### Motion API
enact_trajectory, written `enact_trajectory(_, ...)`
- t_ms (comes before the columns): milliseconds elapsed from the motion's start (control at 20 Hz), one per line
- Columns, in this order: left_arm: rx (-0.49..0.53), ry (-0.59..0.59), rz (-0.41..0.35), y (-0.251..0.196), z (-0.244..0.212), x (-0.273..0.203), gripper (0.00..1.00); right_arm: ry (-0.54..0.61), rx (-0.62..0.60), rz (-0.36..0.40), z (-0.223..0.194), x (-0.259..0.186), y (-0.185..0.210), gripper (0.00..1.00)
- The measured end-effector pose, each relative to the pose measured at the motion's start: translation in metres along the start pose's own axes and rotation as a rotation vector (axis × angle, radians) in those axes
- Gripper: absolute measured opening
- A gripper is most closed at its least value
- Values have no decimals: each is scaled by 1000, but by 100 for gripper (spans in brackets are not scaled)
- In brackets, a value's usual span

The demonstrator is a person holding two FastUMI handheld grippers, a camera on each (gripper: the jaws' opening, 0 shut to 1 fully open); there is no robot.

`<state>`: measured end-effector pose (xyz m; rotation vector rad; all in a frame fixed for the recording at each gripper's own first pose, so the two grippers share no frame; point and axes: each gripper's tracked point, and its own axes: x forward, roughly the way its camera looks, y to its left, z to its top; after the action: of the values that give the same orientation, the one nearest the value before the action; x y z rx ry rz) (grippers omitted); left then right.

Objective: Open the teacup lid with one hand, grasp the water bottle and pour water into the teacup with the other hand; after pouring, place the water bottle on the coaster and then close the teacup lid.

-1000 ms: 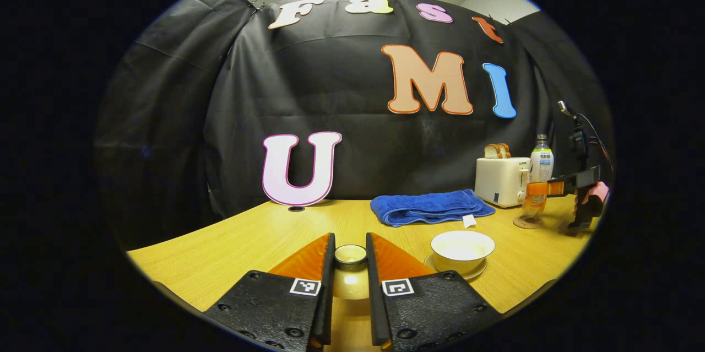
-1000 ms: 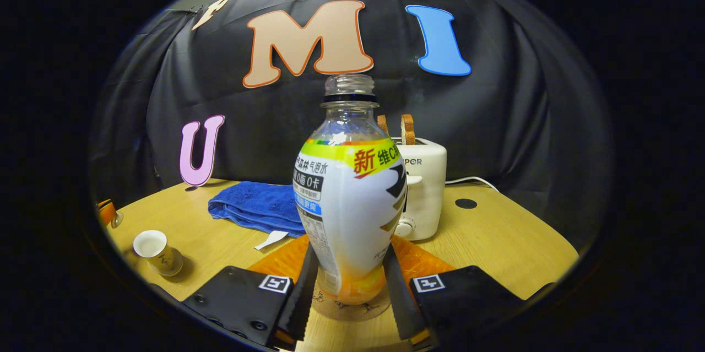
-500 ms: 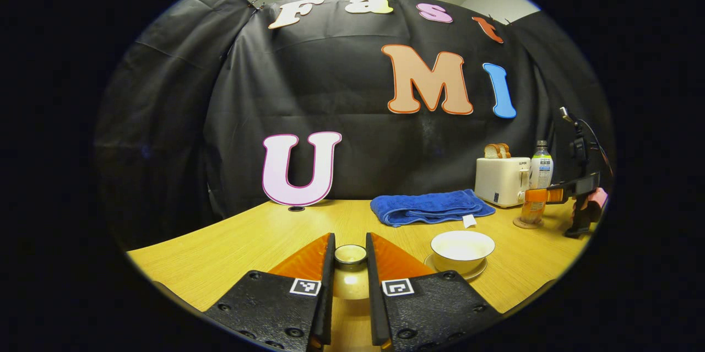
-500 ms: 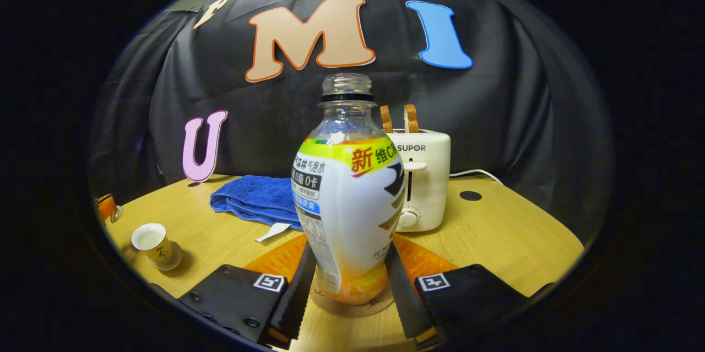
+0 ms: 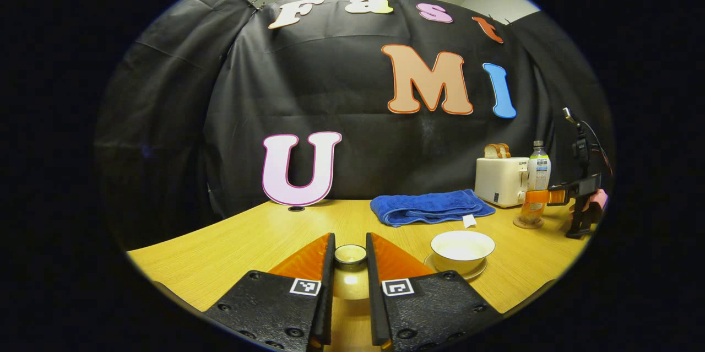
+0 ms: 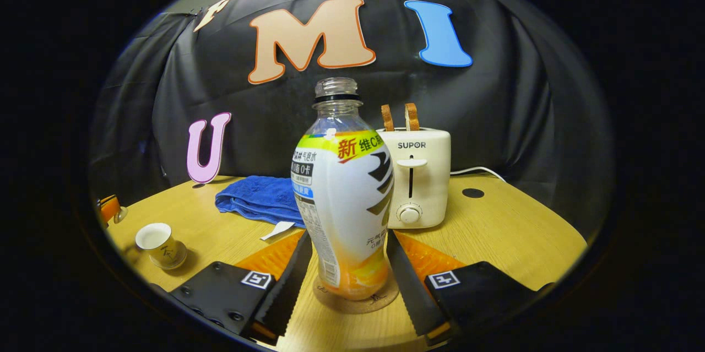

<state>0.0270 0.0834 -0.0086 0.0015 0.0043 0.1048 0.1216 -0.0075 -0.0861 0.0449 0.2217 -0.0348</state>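
The left gripper [image 5: 350, 286] pinches the small porcelain teacup lid [image 5: 351, 254] by its knob: smooth, brittle, easily slipped. The open teacup [image 5: 462, 249] sits at two o'clock, contents unclear. The right gripper [image 6: 346, 280] stands wide around the light, nearly empty, uncapped water bottle [image 6: 344, 198] upright on the coaster [image 6: 355, 301].

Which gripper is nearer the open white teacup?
Left. The left gripper, shut on the cream teacup lid, sits just beside the open white teacup; the right gripper is across the table, flanking the bottle.
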Motion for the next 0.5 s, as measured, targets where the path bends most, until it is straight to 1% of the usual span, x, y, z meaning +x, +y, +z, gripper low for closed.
enact_trajectory(100, 1, -1, -8, -2, -1, 1, 25, -9, -8, 4, 0, -3, 0, 94)
enact_trajectory(300, 0, -6, -68, -17, 0, 10, 25, -47, -31, 20, 3, -19, 4, 94)
enact_trajectory(500, -3, -9, -160, -41, 0, 22, 25, -116, -59, 20, 10, -41, 7, 94)
